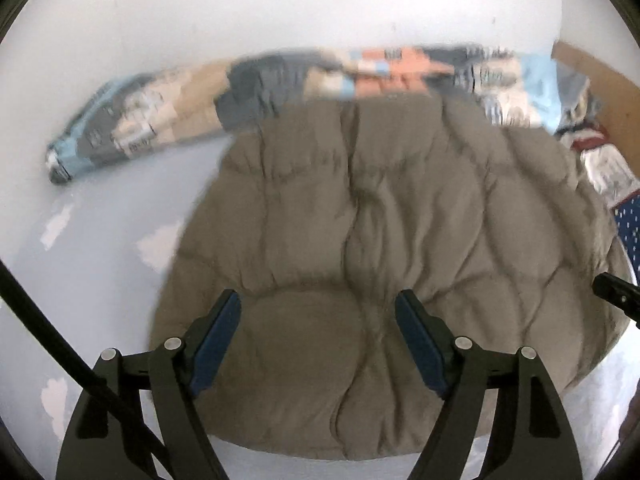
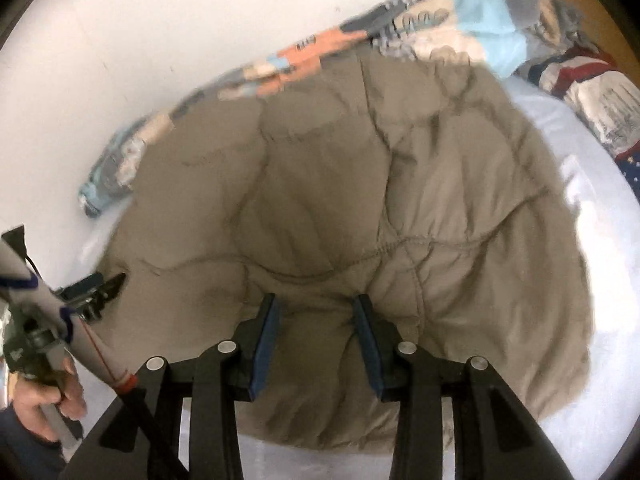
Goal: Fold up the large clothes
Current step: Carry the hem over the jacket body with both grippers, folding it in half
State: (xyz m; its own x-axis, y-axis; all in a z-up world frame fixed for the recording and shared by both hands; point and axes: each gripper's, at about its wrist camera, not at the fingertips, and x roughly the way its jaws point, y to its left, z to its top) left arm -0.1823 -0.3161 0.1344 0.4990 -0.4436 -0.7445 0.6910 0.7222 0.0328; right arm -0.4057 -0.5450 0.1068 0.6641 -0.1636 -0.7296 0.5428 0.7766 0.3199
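Left wrist view: a quilted taupe jacket (image 1: 384, 248) is seen spread flat on a pale blue bed sheet (image 1: 100, 240) with faint white cloud shapes. The left gripper (image 1: 318, 340) is held above the jacket's near part, jaws set wide apart, nothing between the blue pads (image 1: 216, 344). No contact with the fabric can be confirmed. A patchwork blanket (image 1: 248, 84) is bunched along the white wall (image 1: 240, 8) beyond the jacket's far edge. A wooden board (image 1: 600, 84) and more printed bedding are noted at far right. The tip of the other tool is seen at the right edge.

Right wrist view: the right gripper (image 2: 316, 344) is positioned over the same jacket (image 2: 360, 184) near its front hem, jaws apart but narrower than the left pair. A puckered ridge of fabric is seen between the pads (image 2: 266, 344); whether it is pinched cannot be told. The left gripper (image 2: 104, 284) is visible at lower left beside the jacket's edge, held by a hand (image 2: 48, 396). Blanket (image 2: 472, 20) and sheet (image 2: 568, 152) are recorded beyond. Both frames are blurred.
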